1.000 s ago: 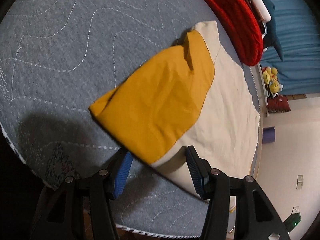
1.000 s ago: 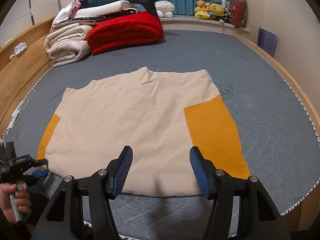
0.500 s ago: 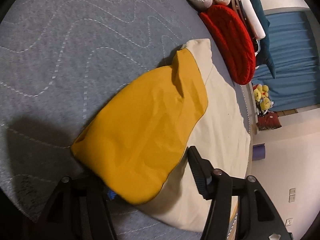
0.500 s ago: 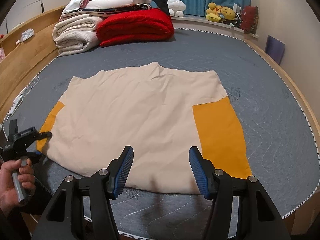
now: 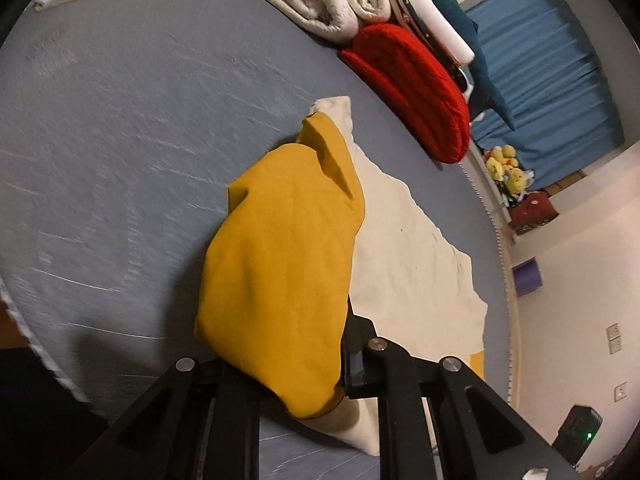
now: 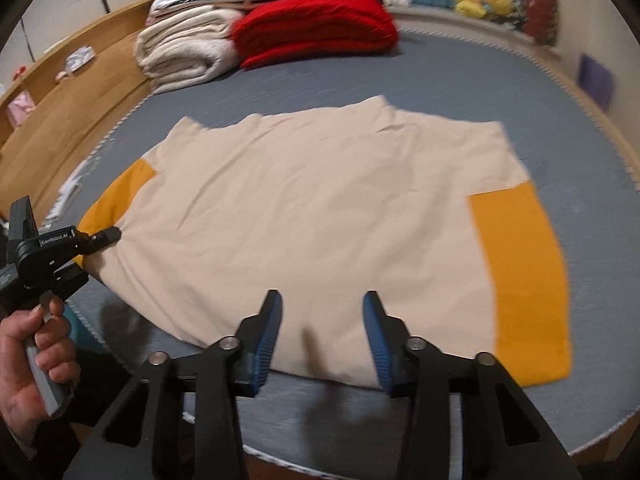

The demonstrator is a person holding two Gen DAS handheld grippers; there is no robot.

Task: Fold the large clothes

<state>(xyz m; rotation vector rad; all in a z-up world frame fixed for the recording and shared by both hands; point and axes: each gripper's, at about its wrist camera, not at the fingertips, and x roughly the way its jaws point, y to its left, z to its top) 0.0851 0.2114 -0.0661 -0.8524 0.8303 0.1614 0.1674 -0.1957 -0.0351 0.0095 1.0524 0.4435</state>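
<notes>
Jaws of our left gripper [image 5: 320, 364] just closed on the big cream-and-yellow shirt's [image 6: 320, 216] yellow sleeve [image 5: 280, 264]; our right gripper [image 6: 322, 336] narrowed, empty. Folding has barely started.

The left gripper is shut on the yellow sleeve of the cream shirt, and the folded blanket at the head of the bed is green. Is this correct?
Not quite. The left gripper does clamp the yellow sleeve of the cream shirt, but the folded blanket is red, as the right wrist view shows.

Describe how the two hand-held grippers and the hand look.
Right hand-held gripper: black angular linkage arms, silver rivets, ribbed blue pads. Left hand-held gripper: black body, small white lettering, grey handle. The hand wears no glove; a dark cuff shows at the wrist.
</notes>
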